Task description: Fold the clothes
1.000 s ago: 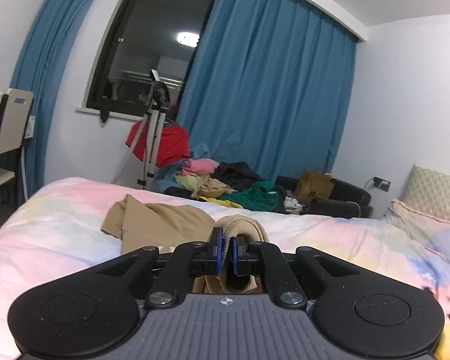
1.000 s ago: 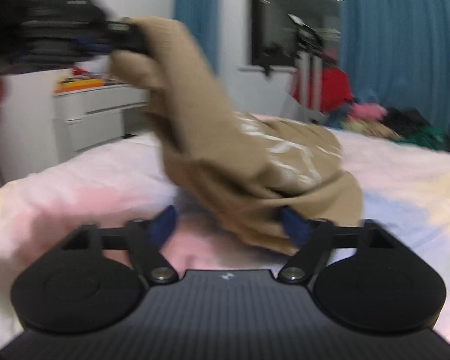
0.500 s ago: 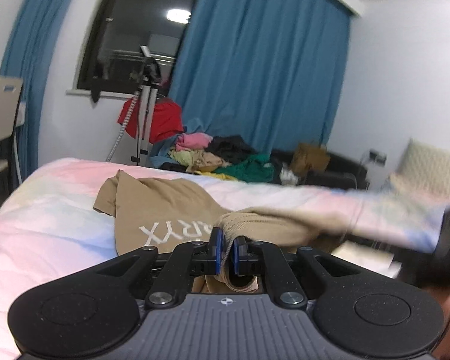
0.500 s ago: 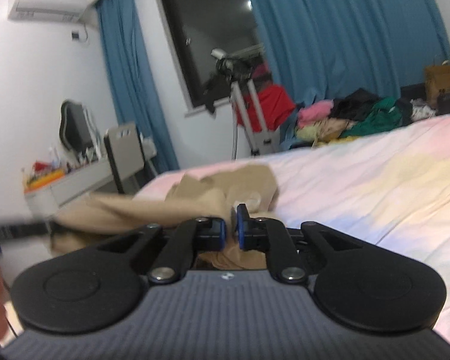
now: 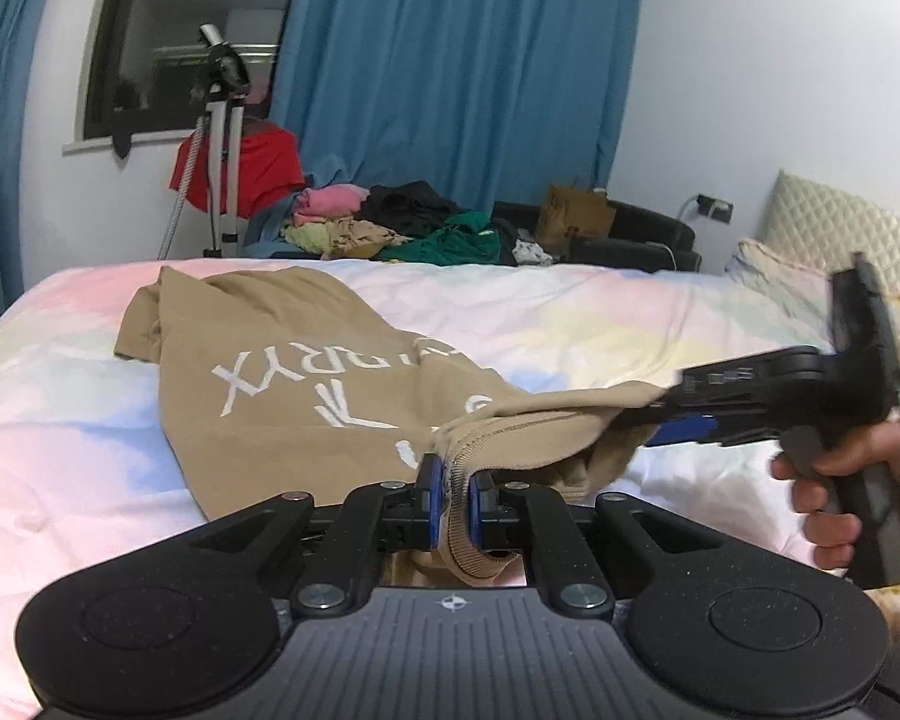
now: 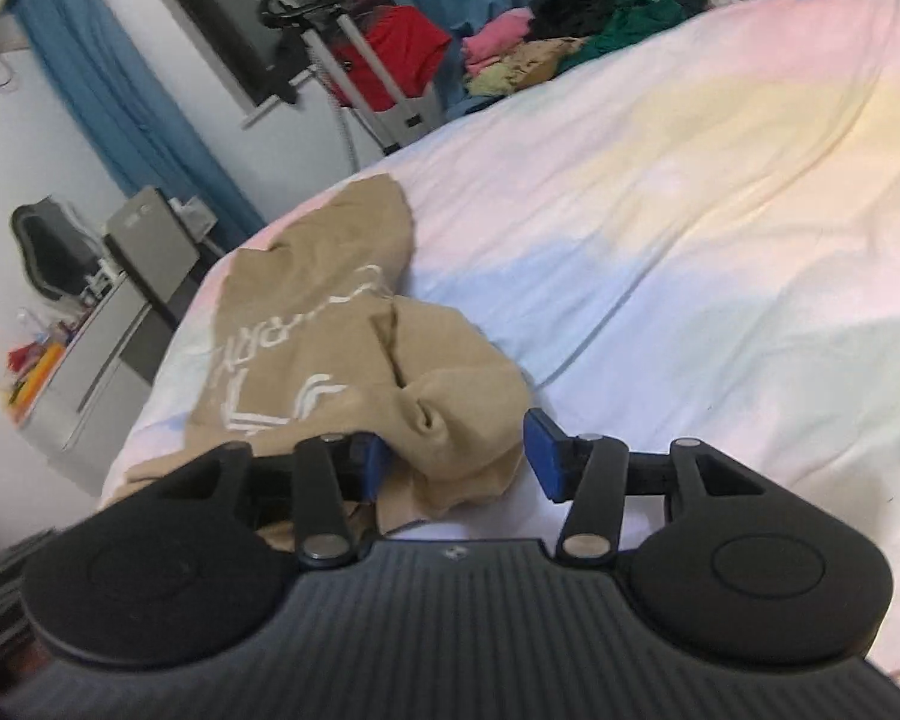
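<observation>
A tan sweatshirt (image 5: 306,396) with white lettering lies on the pastel bed (image 5: 570,324), print up. My left gripper (image 5: 450,492) is shut on its ribbed hem at the near edge. From the right comes my right gripper (image 5: 666,420), held by a hand (image 5: 852,462), with a stretch of the same hem draped over its upper finger. In the right wrist view the right gripper (image 6: 457,450) has its jaws opening. A bunched fold of the sweatshirt (image 6: 330,324) lies loosely between them, and the right pad stands clear of it.
A pile of mixed clothes (image 5: 390,228) lies on a dark sofa beyond the bed. A tripod (image 5: 216,138) with red cloth stands by the window. A quilted pillow (image 5: 840,252) sits at the right. A desk with clutter (image 6: 90,360) stands left of the bed (image 6: 690,210).
My right gripper, shut half a second ago, now stands open and has rolled and swung sideways. My left gripper has sunk with the hem, and the sweatshirt lies flatter with its lettering showing.
</observation>
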Motion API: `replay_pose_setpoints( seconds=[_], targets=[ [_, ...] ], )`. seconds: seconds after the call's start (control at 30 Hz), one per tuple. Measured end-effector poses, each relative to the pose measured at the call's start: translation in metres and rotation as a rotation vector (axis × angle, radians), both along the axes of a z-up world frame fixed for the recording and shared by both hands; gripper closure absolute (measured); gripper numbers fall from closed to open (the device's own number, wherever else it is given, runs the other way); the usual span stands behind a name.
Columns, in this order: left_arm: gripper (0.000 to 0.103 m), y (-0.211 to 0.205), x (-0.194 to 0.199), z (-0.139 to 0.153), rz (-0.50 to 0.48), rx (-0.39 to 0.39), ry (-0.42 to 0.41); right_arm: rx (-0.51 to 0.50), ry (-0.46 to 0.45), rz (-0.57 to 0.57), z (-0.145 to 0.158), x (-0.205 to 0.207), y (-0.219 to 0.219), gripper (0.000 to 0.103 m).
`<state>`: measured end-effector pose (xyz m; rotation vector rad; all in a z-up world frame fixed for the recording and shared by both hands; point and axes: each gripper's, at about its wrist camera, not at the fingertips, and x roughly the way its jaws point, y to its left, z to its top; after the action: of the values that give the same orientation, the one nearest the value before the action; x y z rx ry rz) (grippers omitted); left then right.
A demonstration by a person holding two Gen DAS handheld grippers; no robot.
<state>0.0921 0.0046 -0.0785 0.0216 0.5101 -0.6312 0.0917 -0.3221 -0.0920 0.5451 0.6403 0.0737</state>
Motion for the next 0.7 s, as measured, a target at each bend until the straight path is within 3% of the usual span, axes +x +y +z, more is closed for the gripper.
replay_pose_setpoints(
  seconds=[0.1, 0.33, 0.5, 0.57, 0.7],
  targets=[
    [0.094, 0.007, 0.008, 0.001, 0.025, -0.035, 0.028, -0.021, -0.023, -0.005, 0.011, -0.013, -0.003, 0.026],
    [0.093, 0.014, 0.009, 0.012, 0.066, -0.091, 0.036, -0.134, -0.045, -0.055, 0.019, -0.02, -0.007, 0.027],
    [0.092, 0.011, 0.004, 0.018, 0.066, -0.087, 0.012, -0.162, -0.102, 0.084, 0.018, -0.023, 0.024, 0.026],
    [0.091, 0.009, 0.0, 0.021, 0.066, -0.066, -0.014, -0.26, -0.17, 0.162, 0.023, -0.032, 0.054, 0.027],
    [0.091, 0.009, -0.006, 0.026, 0.065, -0.05, -0.054, -0.566, -0.309, 0.315, 0.022, -0.055, 0.128, 0.029]
  ],
)
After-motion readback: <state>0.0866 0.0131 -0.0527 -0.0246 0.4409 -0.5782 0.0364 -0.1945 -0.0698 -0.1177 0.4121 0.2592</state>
